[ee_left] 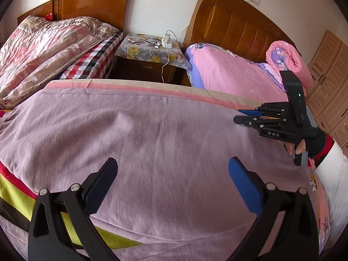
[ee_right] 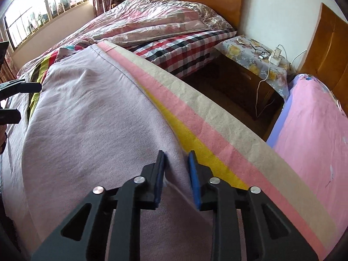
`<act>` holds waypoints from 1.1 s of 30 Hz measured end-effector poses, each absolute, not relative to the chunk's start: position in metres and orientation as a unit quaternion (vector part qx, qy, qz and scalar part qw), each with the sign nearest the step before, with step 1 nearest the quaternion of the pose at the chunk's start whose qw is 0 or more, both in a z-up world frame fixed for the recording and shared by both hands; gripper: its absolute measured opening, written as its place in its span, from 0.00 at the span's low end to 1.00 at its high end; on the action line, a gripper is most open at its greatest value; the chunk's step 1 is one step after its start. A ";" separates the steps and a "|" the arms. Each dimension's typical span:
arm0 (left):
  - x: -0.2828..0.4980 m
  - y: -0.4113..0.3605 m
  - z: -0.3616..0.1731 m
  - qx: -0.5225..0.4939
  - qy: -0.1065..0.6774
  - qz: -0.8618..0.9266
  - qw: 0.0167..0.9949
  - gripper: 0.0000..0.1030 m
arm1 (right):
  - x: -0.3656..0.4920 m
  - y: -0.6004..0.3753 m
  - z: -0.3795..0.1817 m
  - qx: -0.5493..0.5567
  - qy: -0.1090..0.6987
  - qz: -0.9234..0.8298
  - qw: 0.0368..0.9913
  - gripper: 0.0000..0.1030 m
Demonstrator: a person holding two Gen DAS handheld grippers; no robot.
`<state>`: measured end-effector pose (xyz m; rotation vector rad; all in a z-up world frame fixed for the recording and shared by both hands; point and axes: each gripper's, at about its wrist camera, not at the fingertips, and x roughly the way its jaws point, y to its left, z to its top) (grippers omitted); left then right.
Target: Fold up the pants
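Left wrist view. Pants [ee_left: 152, 134]: lilac, soft brushed cloth, spread flat across the striped sheet [ee_left: 134, 86] of the near bed. Judged light, limp and not slippery; it should crease wherever pinched, so best taken at an edge or corner. Left gripper [ee_left: 173, 180]: jaws wide apart, hovering over the cloth, holding nothing. Right gripper [ee_left: 246, 115]: at the far right edge of the pants, carried by a gloved hand [ee_left: 304, 146].

Right wrist view. Right gripper [ee_right: 176, 158]: jaws drawn close, a raised ridge of the pants [ee_right: 87, 113] between the blue pads, apparently pinched at the edge beside the yellow and pink stripes.

Surroundings: soft mattress surface; bedside cabinet [ee_right: 250, 50] with flowered cover and glasses far right; second bed [ee_right: 152, 21] beyond; barred window [ee_right: 43, 8] far left.
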<state>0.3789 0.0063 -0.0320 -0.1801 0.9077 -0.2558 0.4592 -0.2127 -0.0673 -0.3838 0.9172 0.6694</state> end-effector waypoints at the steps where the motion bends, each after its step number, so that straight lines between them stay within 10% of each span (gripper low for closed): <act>1: 0.381 0.010 -0.033 -0.092 0.437 -0.117 0.887 0.99 | 0.449 -0.210 -0.061 -0.189 0.418 0.304 0.835 0.15; 10: 0.333 0.048 0.000 -0.108 0.411 -0.065 0.903 0.99 | 0.253 -0.179 0.006 -0.239 0.270 0.214 0.908 0.11; 17: 0.239 0.044 -0.005 -0.058 0.400 -0.081 0.911 0.99 | 0.117 -0.158 -0.044 -0.154 0.321 0.151 0.922 0.12; 19: 0.227 0.043 -0.019 -0.057 0.419 -0.091 0.902 0.99 | 0.106 -0.171 -0.056 -0.085 0.346 0.140 0.924 0.17; 22: 0.214 0.045 -0.039 -0.071 0.438 -0.089 0.892 0.99 | 0.085 -0.207 -0.056 0.020 0.356 0.098 0.929 0.51; 33: 0.210 0.040 -0.040 -0.089 0.440 -0.099 0.888 0.99 | 0.093 -0.368 -0.084 0.318 0.361 -0.057 0.875 0.52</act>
